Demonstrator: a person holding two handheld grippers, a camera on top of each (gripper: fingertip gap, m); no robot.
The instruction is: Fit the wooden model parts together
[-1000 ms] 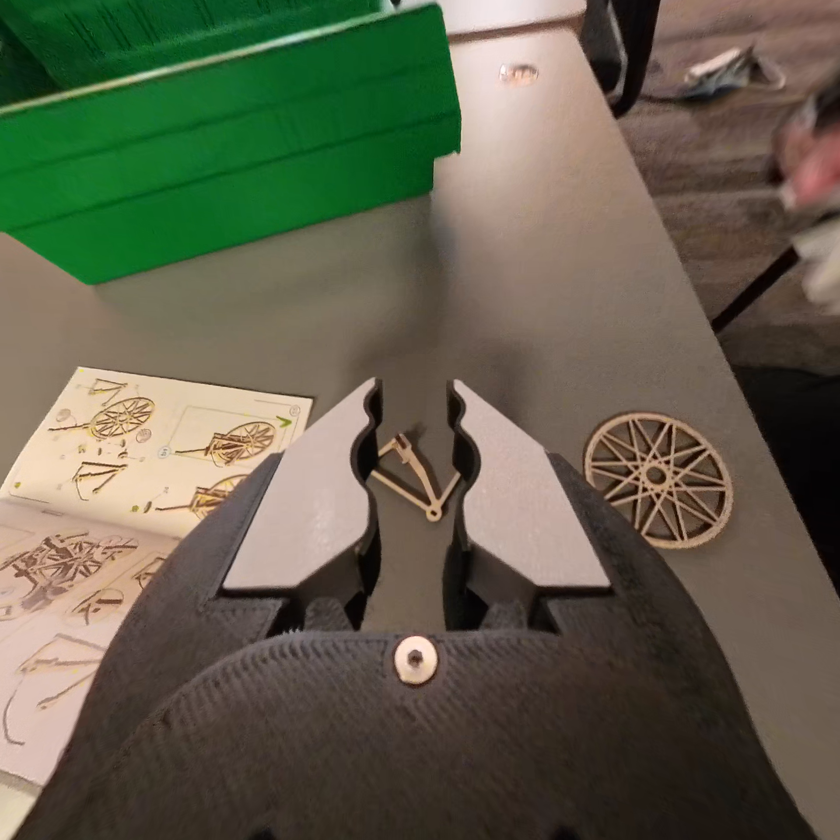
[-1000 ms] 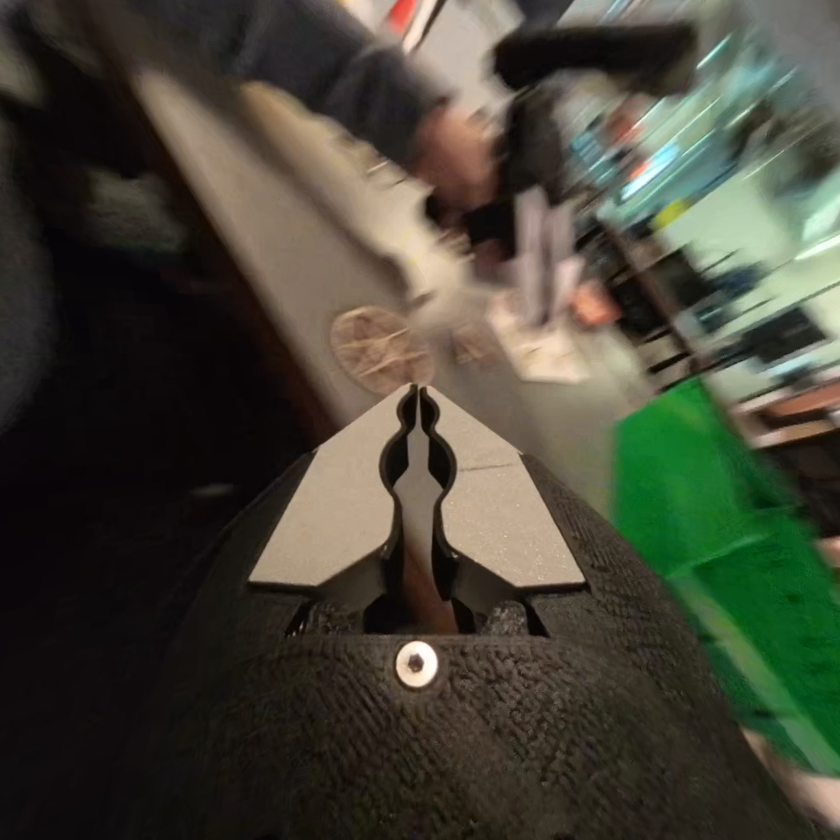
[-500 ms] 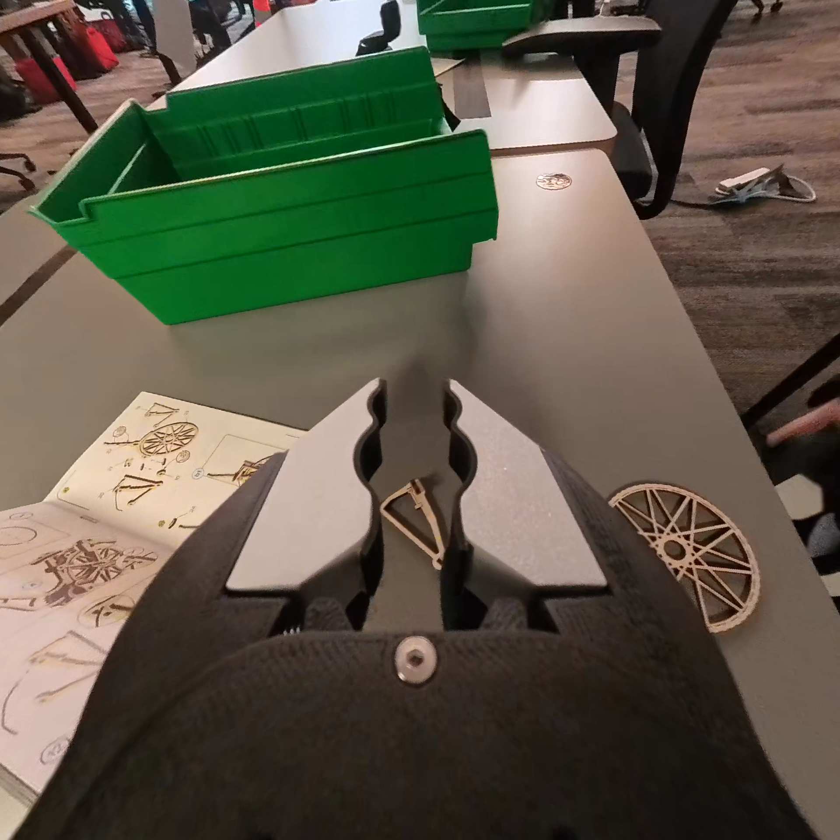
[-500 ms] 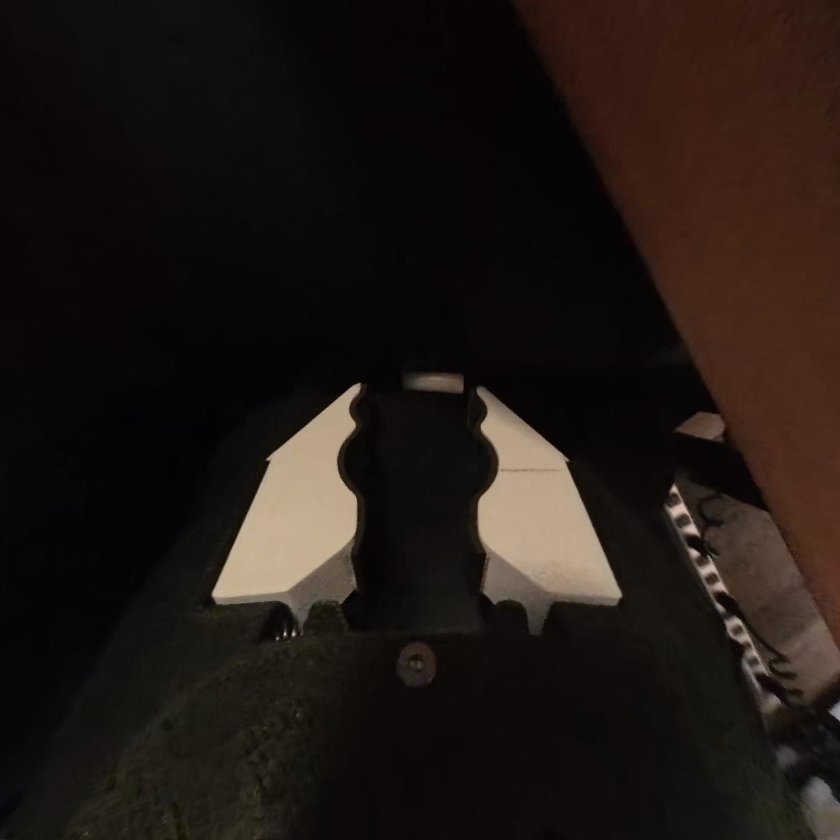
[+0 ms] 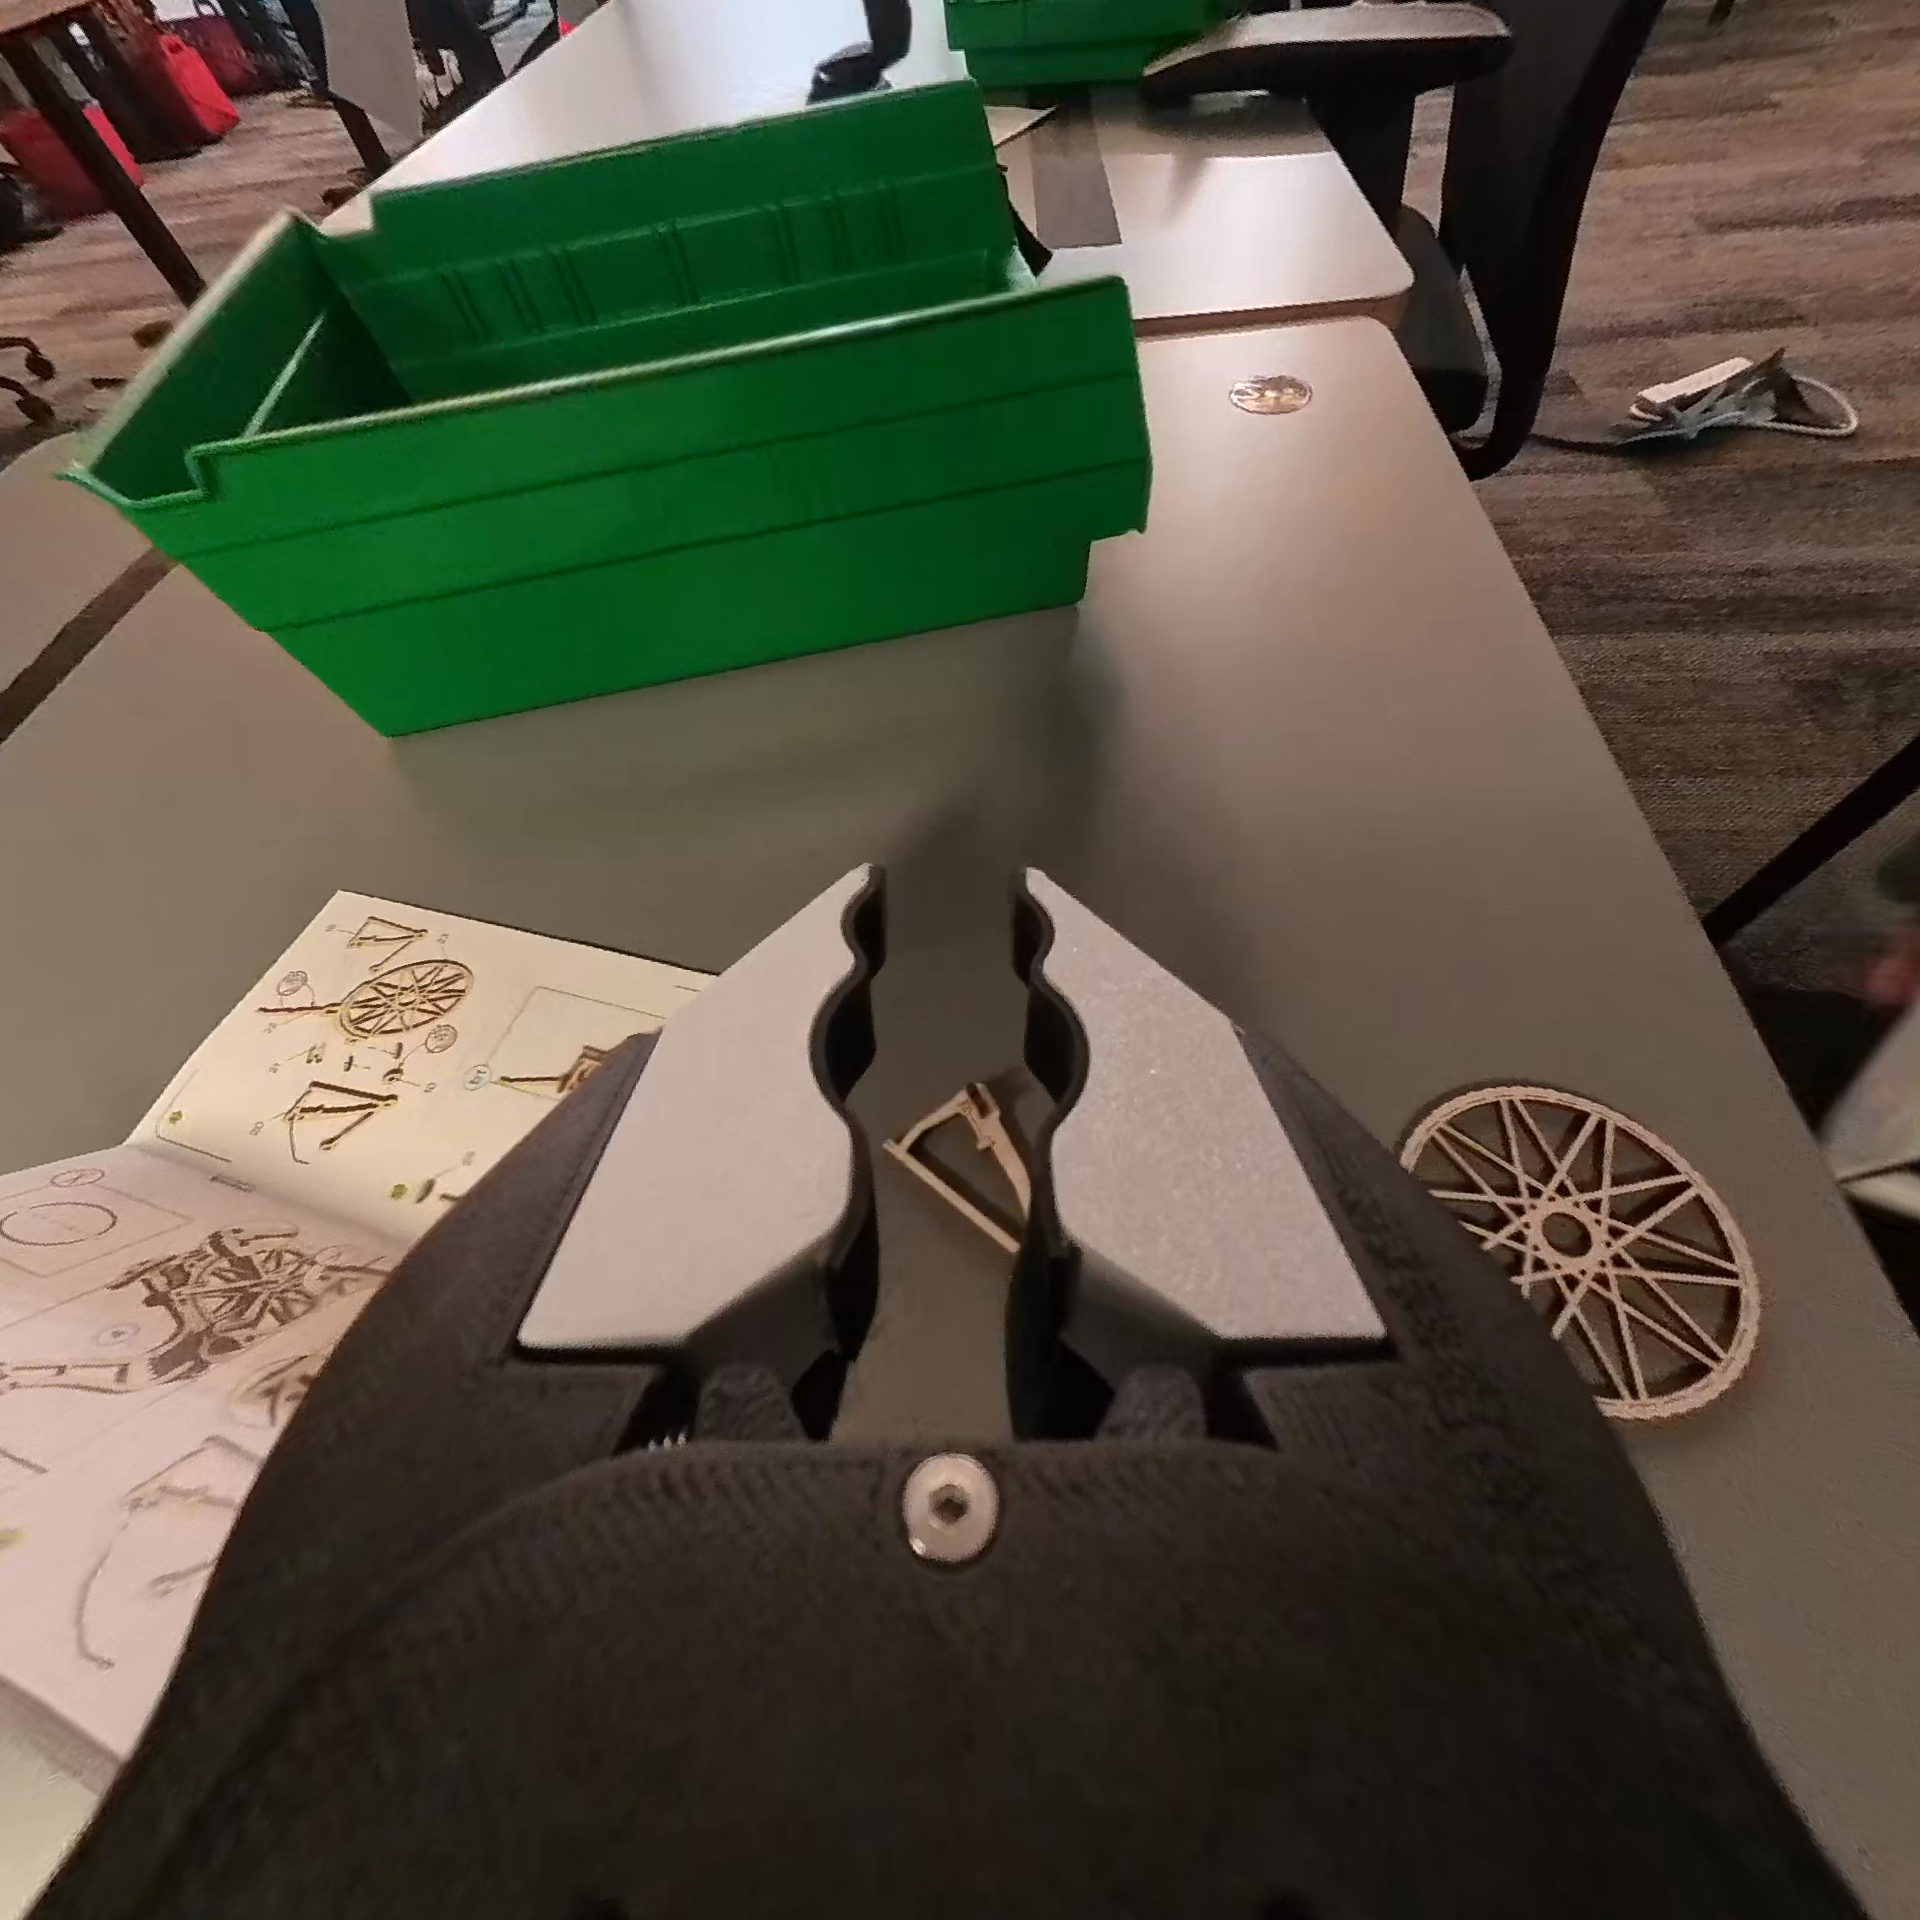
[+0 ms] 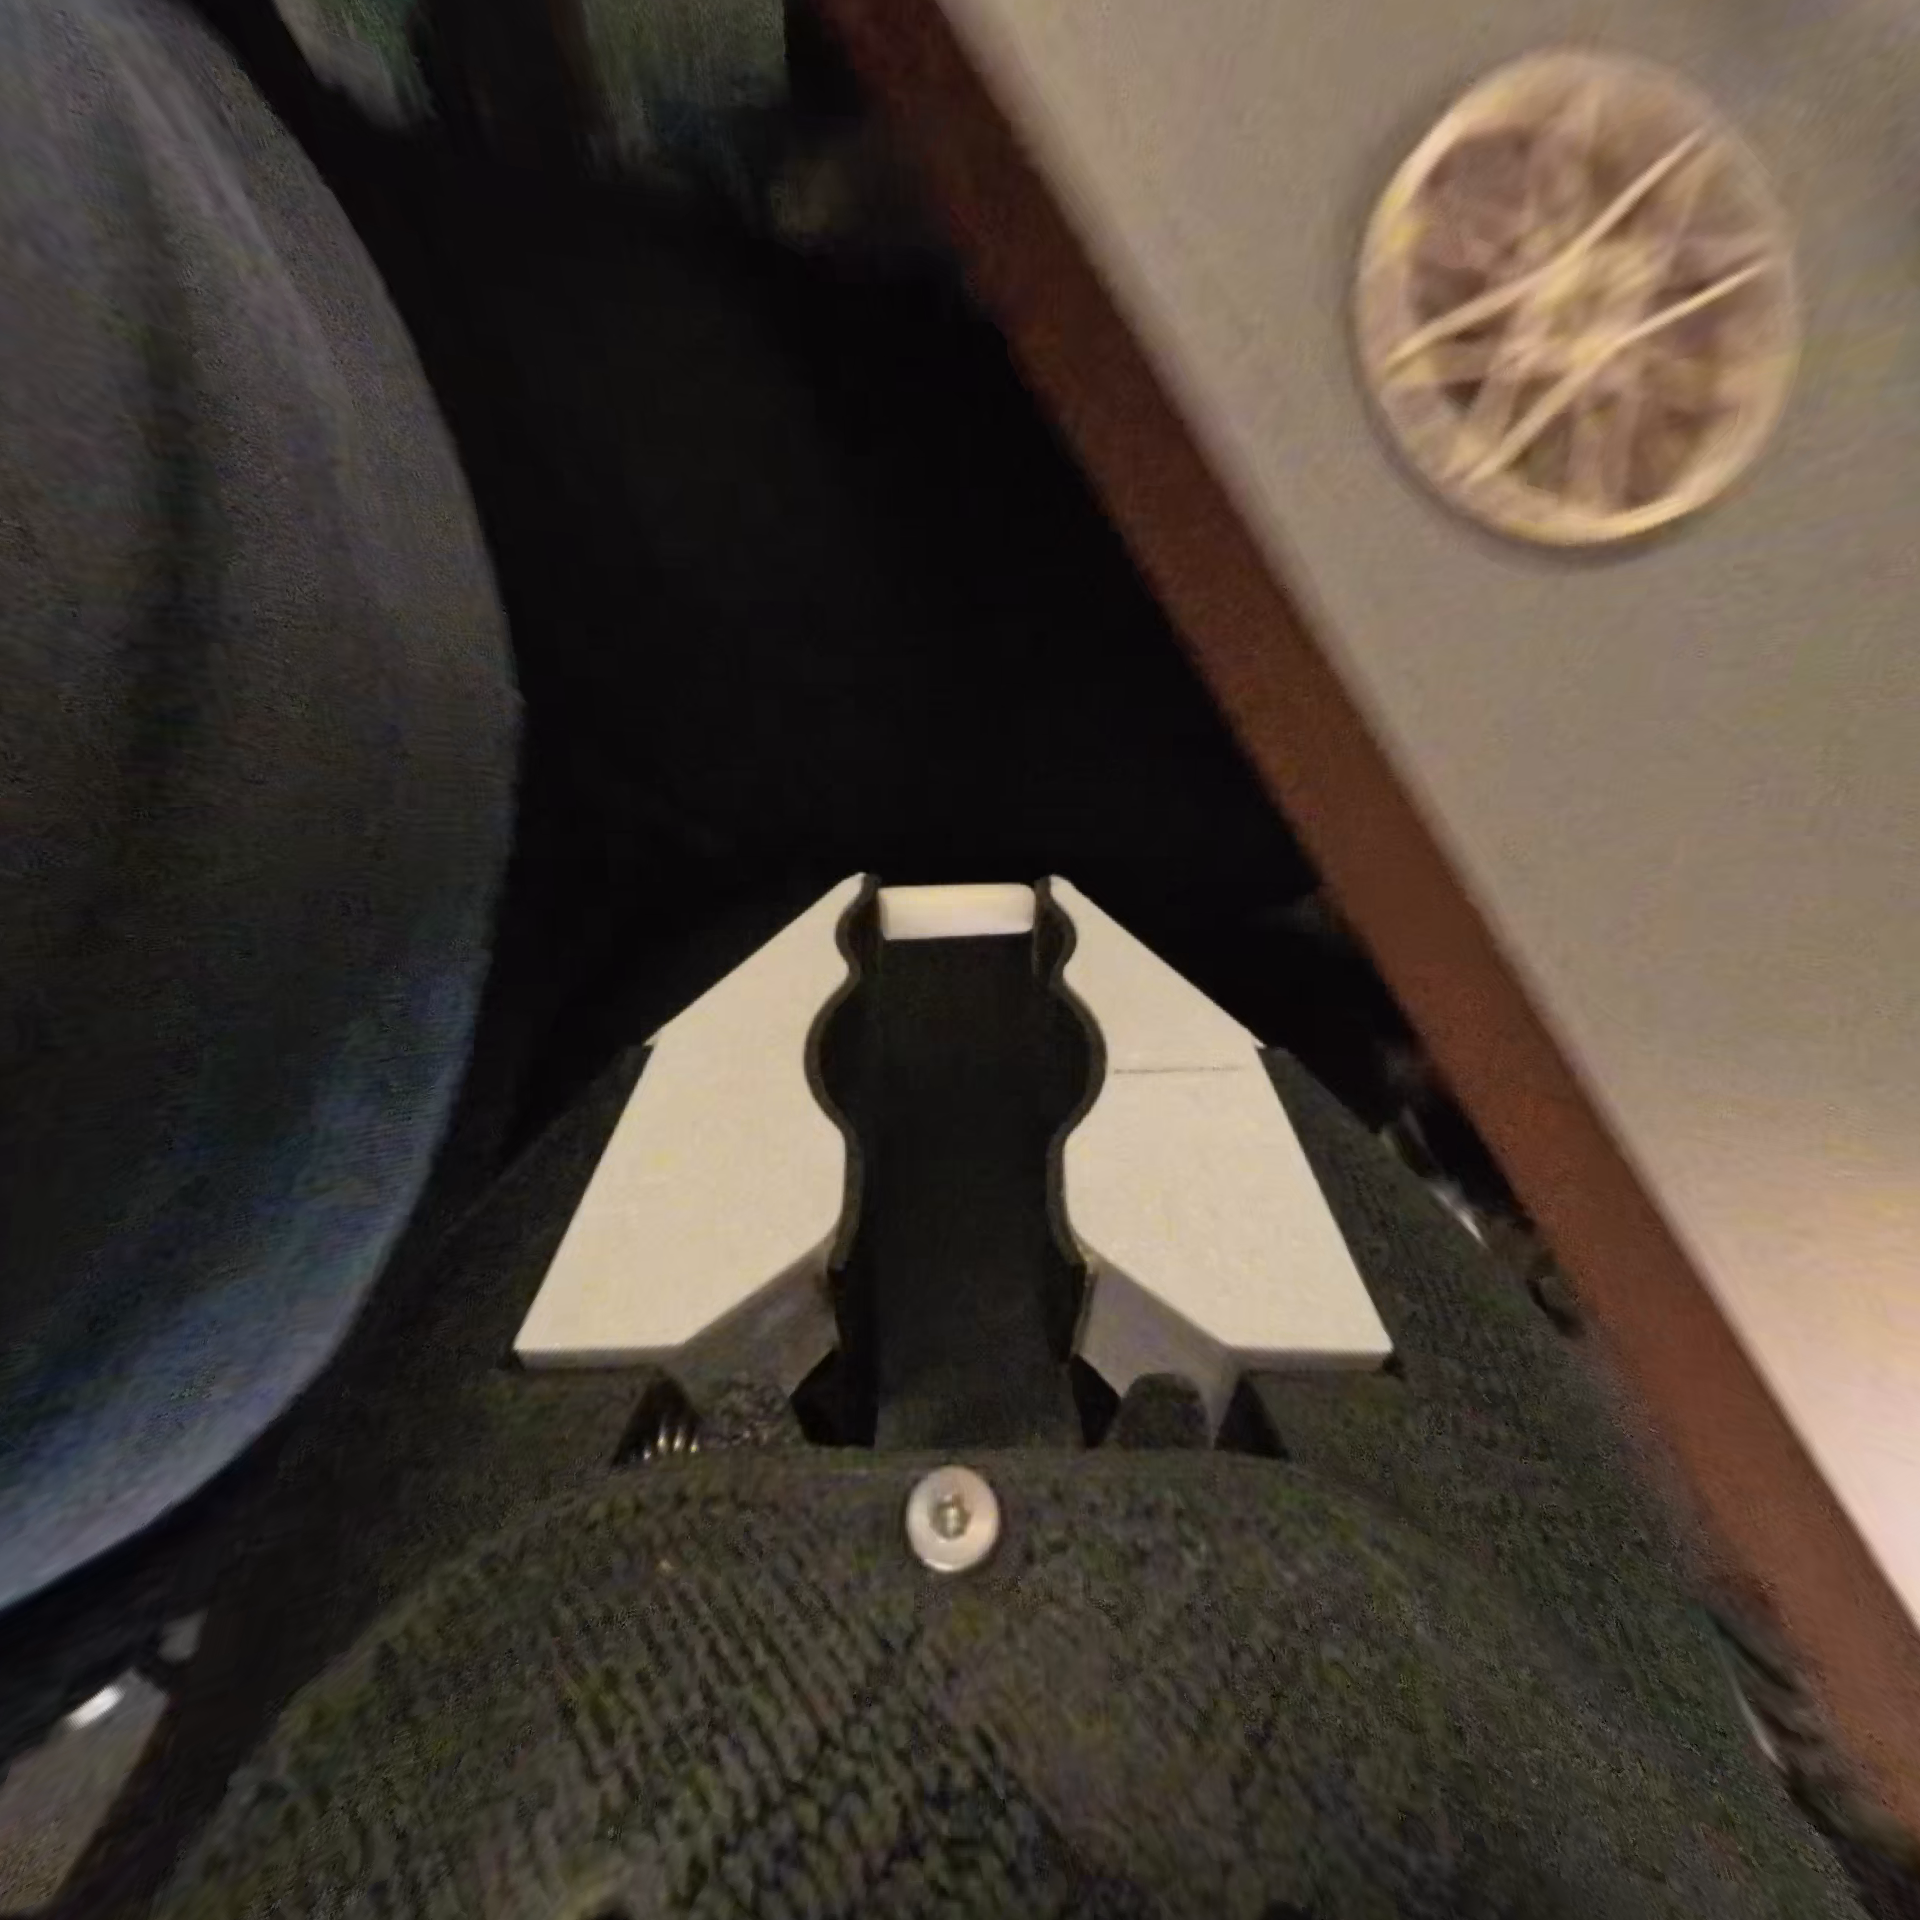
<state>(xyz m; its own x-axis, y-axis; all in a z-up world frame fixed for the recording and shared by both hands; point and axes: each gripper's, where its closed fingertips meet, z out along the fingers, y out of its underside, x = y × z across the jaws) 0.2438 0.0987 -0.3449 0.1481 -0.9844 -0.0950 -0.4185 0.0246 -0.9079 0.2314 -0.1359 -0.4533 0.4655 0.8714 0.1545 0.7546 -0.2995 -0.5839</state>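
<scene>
The grey tabletop carries everything, and a second one of the same kind stands behind it. The biggest item on it is a green plastic bin, open at the top, set well back from the near edge. A black office chair stands off the far right corner. At the near left lies an open instruction booklet with drawings of wheel parts.

The left claw hangs low over the tabletop with its grey fingers spread apart and nothing between them. Seen through that gap, a small triangular wooden frame piece lies flat on the tabletop, partly hidden by the right finger. Just to the right, near the tabletop's edge, lies the round wooden spoked wheel, flat and apart from the frame piece. A small round disc sits far back near the right rim.

The right claw is off the tabletop, below its brown edge, in a dark space beside blue-grey cloth. Its fingers are spread; a pale bar shows at the tips, and whether it is gripped cannot be told. In this view the wheel shows blurred on the tabletop.
</scene>
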